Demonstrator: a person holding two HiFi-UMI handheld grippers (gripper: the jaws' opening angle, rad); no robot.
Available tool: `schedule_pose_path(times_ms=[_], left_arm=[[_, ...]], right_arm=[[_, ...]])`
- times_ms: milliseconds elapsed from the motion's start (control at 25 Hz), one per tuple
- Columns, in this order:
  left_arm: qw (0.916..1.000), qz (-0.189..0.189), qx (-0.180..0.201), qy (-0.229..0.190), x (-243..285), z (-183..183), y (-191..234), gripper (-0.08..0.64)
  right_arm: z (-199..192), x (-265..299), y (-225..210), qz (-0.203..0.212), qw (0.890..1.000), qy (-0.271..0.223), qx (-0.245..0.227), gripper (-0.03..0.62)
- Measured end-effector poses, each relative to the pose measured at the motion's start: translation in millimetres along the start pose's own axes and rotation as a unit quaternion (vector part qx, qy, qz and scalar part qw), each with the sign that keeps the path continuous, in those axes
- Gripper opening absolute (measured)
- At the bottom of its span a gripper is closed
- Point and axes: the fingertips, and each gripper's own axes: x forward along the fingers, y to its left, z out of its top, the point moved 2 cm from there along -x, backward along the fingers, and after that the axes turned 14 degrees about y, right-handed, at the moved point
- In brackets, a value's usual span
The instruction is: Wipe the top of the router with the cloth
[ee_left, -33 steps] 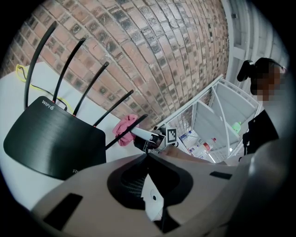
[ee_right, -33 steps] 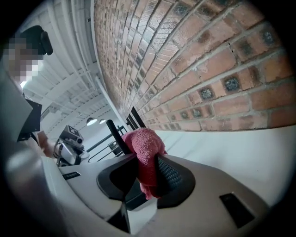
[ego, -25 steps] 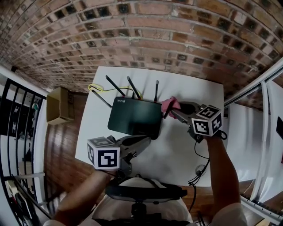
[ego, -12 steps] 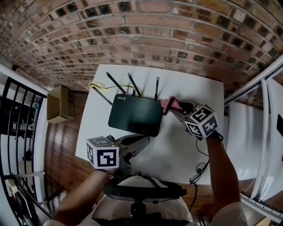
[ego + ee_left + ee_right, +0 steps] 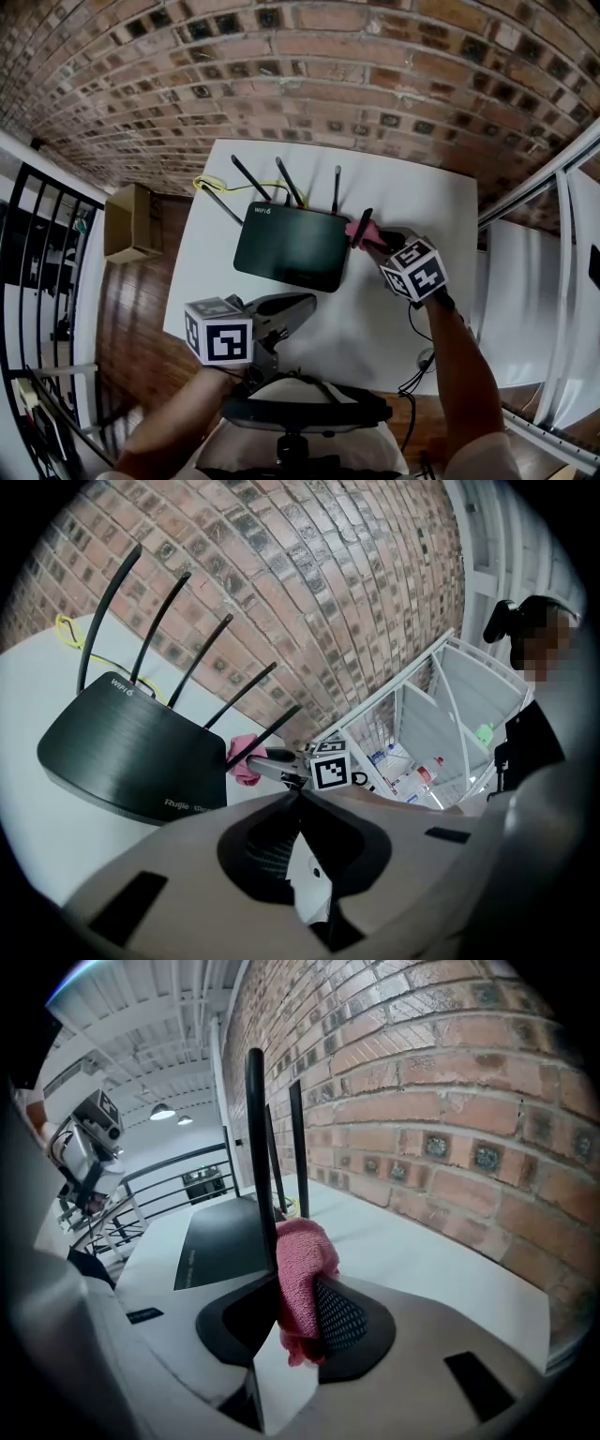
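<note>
The dark router (image 5: 292, 248) lies flat on the white table (image 5: 422, 197) with its antennas raised at the back. My right gripper (image 5: 367, 234) is shut on a pink cloth (image 5: 359, 228) just off the router's right edge, close to the rightmost antenna. In the right gripper view the cloth (image 5: 300, 1279) is bunched between the jaws, with an antenna (image 5: 261, 1166) right in front and the router's top (image 5: 220, 1241) to the left. My left gripper (image 5: 302, 302) hangs shut and empty near the router's front edge. From the left gripper view the router (image 5: 122, 752) and the cloth (image 5: 246, 759) show ahead.
A yellow cable (image 5: 211, 183) lies behind the router. A black cable (image 5: 417, 361) trails off the table's front right. A brick wall stands close behind the table. A cardboard box (image 5: 129, 220) sits on the floor at left, and white shelving (image 5: 553, 281) at right.
My right gripper has sunk with the cloth and rolled, ending lower beside the router's right edge. The left gripper has stayed put.
</note>
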Motion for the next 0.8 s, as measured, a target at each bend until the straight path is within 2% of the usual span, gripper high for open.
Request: schedule_pose_path(times_ms=[480,640,800], left_arm=[[0.9997,0.017,-0.016,-0.009,-11,-9,8,0.025],[0.9996,0.02,-0.016,-0.013,-13,-10,7,0.023],[0.9994,0.02,-0.017,-0.02,-18,-10,7,0.025]], right_arm=[[-25,25,-3,-0.038,0.999,0.033,0.015,0.126],[-30,29,-3,-0.056,0.998,0.025,0.022,0.127],[-32,32,-4,-0.072,0.996,0.013,0.052,0.127]])
